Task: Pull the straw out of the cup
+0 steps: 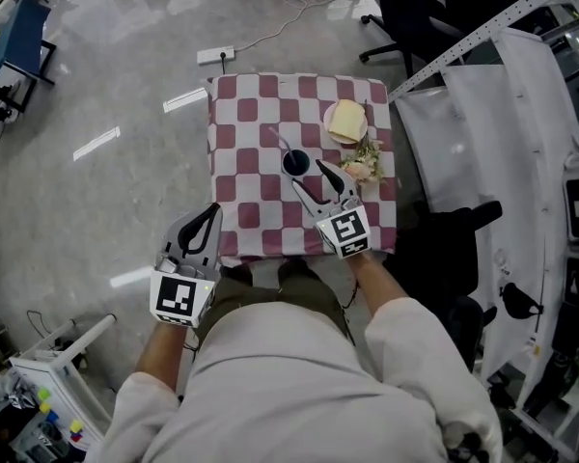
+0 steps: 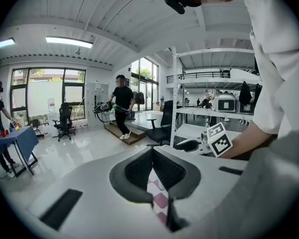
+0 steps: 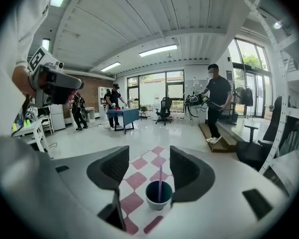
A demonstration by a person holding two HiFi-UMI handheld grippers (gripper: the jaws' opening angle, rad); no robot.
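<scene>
From the head view, a tabletop with a red-and-white checked cloth (image 1: 241, 152) carries a dark cup (image 1: 295, 161) near the middle. A thin straw (image 1: 281, 140) leans out of it toward the far left. Behind and to the right is a plate (image 1: 330, 122) with a pale yellow slab on it that is too small to name. Just in front of the plate is a crumpled pale clump, also unclear. The right tongs (image 1: 309, 174) reach over the cloth with their tips just beside the cup on its near right. The left tongs (image 1: 210, 212) hang at the cloth's near left edge, well apart from the cup.

In the left gripper view, the tongs' tips meet, leaving only a narrow wedge through which a strip of checked cloth shows. Nothing is between them. The cup and straw are out of this view, and the wearer's sleeve fills the right side.

In the right gripper view, the tongs stand wide. The cup sits low between them with the straw upright, nearer the right jaw, and neither jaw touches it. The right jaw hides part of the cup's rim, and the straw's lower end is lost inside the cup.
</scene>
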